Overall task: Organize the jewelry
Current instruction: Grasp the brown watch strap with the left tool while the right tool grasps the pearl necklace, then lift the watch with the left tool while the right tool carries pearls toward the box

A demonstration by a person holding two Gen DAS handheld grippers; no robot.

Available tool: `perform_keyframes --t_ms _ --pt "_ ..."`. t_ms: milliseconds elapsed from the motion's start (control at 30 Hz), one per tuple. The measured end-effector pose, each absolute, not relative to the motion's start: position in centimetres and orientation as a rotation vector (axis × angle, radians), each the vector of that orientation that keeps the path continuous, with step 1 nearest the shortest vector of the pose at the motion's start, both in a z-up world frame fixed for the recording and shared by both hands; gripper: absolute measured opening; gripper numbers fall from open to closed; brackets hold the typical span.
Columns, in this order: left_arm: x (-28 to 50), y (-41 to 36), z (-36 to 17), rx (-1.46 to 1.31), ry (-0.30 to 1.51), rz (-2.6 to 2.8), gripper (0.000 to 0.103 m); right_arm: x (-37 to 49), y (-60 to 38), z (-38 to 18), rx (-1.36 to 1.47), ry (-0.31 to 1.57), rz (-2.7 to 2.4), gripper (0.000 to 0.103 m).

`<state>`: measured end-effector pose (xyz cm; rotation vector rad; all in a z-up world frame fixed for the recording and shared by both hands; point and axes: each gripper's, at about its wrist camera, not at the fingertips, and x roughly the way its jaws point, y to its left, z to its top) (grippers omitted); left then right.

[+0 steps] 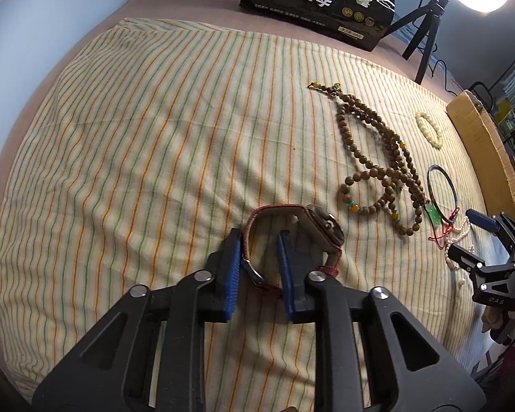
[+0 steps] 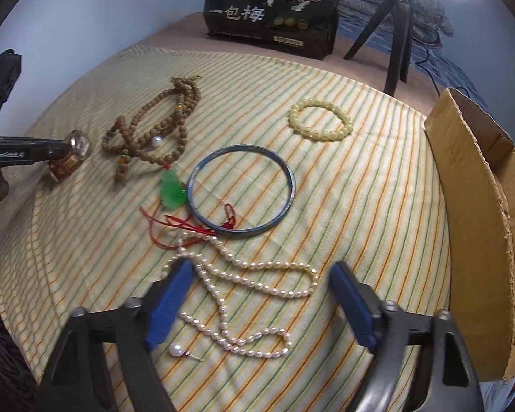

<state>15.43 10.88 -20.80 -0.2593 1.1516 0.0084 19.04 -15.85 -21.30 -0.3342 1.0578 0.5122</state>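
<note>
Orange-and-green-striped cream cloth point(image 2: 360, 178), brown wooden beads point(image 2: 147, 130), green pendant point(image 2: 171, 189), blue bangle point(image 2: 242, 192).

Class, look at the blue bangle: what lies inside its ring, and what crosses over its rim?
Inside the blue bangle is mostly striped cloth, plus a small red cord loop. The red cord's knot crosses the near rim. Cloth beneath the rim is covered.

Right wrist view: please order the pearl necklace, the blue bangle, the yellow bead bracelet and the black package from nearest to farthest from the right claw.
1. Pearl necklace, lying between the open fingers of the right claw.
2. Blue bangle, just beyond, center.
3. Yellow bead bracelet, farther, slightly right.
4. Black package, at the far edge.
</note>
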Motion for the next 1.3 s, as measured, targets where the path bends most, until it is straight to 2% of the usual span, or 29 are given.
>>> perform_keyframes --t_ms 67,100,167,200,233,267,333,367,767,1300 --pt "15.3 11.1 -20.8 -0.259 1.150 0.013 0.012 18.7 -15.6 -21.0 -0.334 1.058 0.532 0.051" --pt "15.3 11.2 -20.8 -0.258 1.149 0.017 0.011 18.5 -15.5 -20.9 -0.331 1.061 0.540 0.045" --pt "15.2 11.2 -20.7 -0.258 1.145 0.021 0.009 18.5 -15.3 -20.8 -0.326 1.067 0.546 0.025" --pt "15.1 11.2 -20.7 -0.257 1.143 0.019 0.009 18.4 -15.2 -20.8 -0.323 1.070 0.547 0.021" --pt "15.0 11.1 -20.6 -0.253 1.141 0.018 0.009 18.3 -15.1 -20.8 -0.320 1.073 0.549 0.011" --pt "15.0 10.9 -20.6 -0.251 1.139 0.014 0.008 18.2 -15.1 -20.7 -0.319 1.077 0.549 0.009" --pt "14.9 10.7 -20.4 -0.255 1.134 0.007 0.008 18.1 -15.0 -20.6 -0.321 1.078 0.546 0.008" --pt "14.9 10.6 -20.2 -0.257 1.131 0.005 0.008 18.1 -15.0 -20.5 -0.318 1.078 0.545 0.004" --pt "14.0 10.1 -17.5 -0.251 1.052 -0.012 0.007 17.4 -16.7 -17.3 -0.254 1.012 0.520 0.005" --pt "11.6 3.0 -8.3 -0.077 0.769 -0.088 0.007 16.4 -19.8 -9.5 -0.145 0.824 0.450 0.005"
